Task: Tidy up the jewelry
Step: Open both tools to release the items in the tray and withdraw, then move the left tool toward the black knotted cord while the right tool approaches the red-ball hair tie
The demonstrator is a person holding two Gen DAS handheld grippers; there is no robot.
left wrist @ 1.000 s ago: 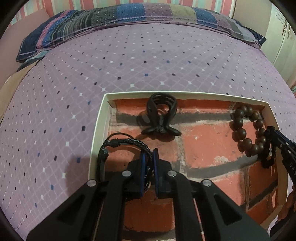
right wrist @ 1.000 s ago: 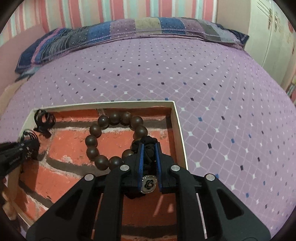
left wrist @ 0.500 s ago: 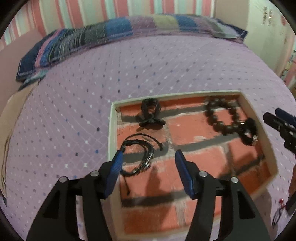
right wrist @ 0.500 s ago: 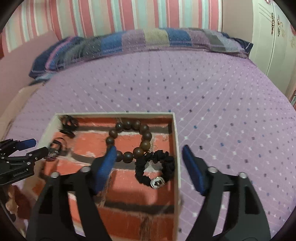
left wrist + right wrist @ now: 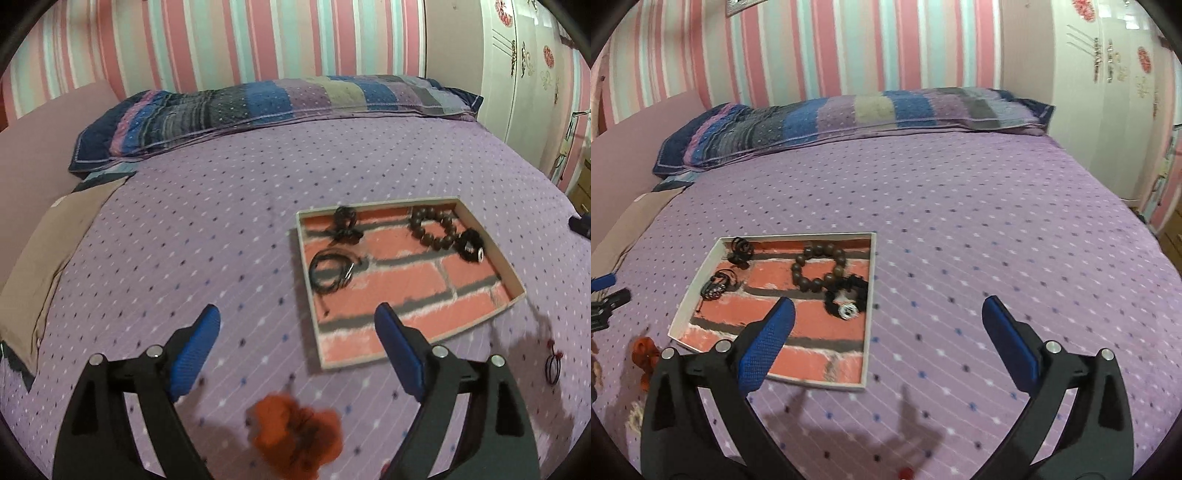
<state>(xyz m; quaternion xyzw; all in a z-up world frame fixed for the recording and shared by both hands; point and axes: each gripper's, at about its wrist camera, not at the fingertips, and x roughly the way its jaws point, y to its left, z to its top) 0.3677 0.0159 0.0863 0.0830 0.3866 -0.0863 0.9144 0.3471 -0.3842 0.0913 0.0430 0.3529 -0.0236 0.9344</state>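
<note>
My left tongs (image 5: 297, 326) and right tongs (image 5: 888, 317) are both opening wide with nothing between them, above the purple dotted bed (image 5: 960, 229). The shallow white tray with a brick-print floor (image 5: 513, 280) lies ahead, holding the brown wooden bead bracelet (image 5: 430, 230), black scrunchie (image 5: 847, 295) and black cord bracelet (image 5: 332, 271).

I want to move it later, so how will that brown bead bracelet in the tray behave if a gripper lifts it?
The bead bracelet is round beads in a loop, so it will probably sag, not stay stiff. The beads look smooth; pads may slip. It touches the black scrunchie, which might shift.
</note>
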